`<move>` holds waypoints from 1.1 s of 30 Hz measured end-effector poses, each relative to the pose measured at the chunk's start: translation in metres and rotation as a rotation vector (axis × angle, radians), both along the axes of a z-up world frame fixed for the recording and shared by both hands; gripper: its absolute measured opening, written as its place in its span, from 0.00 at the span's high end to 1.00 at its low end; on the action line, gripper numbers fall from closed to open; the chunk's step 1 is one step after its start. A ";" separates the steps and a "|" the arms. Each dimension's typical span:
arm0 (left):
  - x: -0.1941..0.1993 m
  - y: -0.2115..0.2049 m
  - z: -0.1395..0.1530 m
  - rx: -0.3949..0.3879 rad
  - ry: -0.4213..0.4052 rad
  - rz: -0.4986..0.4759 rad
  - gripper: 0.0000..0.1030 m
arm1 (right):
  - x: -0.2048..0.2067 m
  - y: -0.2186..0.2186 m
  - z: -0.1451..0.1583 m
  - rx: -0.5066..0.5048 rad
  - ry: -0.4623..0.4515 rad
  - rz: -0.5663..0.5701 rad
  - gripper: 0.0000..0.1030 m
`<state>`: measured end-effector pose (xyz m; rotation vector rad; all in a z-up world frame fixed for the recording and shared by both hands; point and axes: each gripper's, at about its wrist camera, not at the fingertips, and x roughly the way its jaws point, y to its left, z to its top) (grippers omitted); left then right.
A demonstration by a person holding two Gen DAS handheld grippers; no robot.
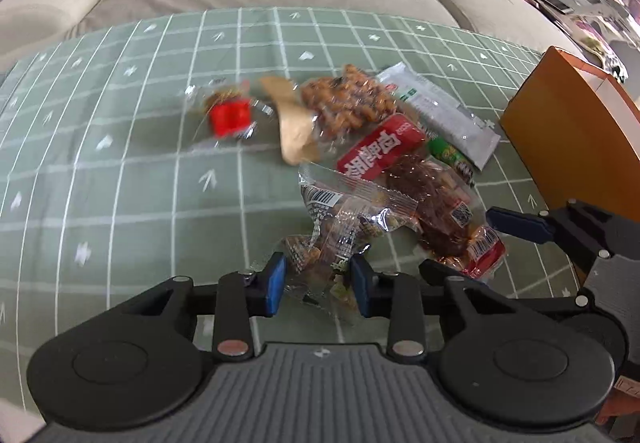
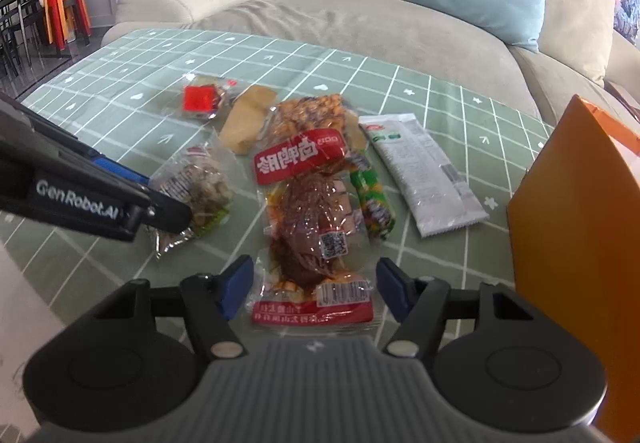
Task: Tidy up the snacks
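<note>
Several snack packs lie in a heap on the green checked cloth [image 1: 120, 183]. My left gripper [image 1: 318, 289] is shut on a clear pack of nuts [image 1: 340, 227], which also shows in the right wrist view [image 2: 196, 191]. My right gripper [image 2: 316, 289] is open, its jaws on either side of a dark red meat pack [image 2: 316, 243], not touching it. Beyond lie a red-labelled pack [image 2: 300, 157], a peanut pack [image 2: 308, 115], a green stick [image 2: 370, 199], a grey sachet [image 2: 424, 171], a tan pack [image 2: 246, 119] and a small red pack [image 2: 200, 99].
An orange box [image 2: 576, 227] stands at the right edge of the cloth, close to my right gripper. A beige sofa [image 2: 320, 15] with yellow and blue cushions runs behind the table. Chairs and stools stand at the far left.
</note>
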<state>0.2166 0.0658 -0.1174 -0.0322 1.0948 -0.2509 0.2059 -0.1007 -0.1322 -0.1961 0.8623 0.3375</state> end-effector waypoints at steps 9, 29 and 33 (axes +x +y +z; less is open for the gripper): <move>-0.037 0.010 0.003 -0.022 0.052 0.005 0.62 | -0.053 0.000 0.004 -0.014 0.045 0.016 0.34; -0.025 -0.019 -0.013 0.091 -0.066 -0.225 0.28 | -0.045 0.021 0.000 -0.030 -0.042 0.092 0.37; -0.025 -0.017 -0.015 0.070 -0.084 -0.206 0.31 | -0.042 0.017 -0.003 0.014 -0.028 0.069 0.37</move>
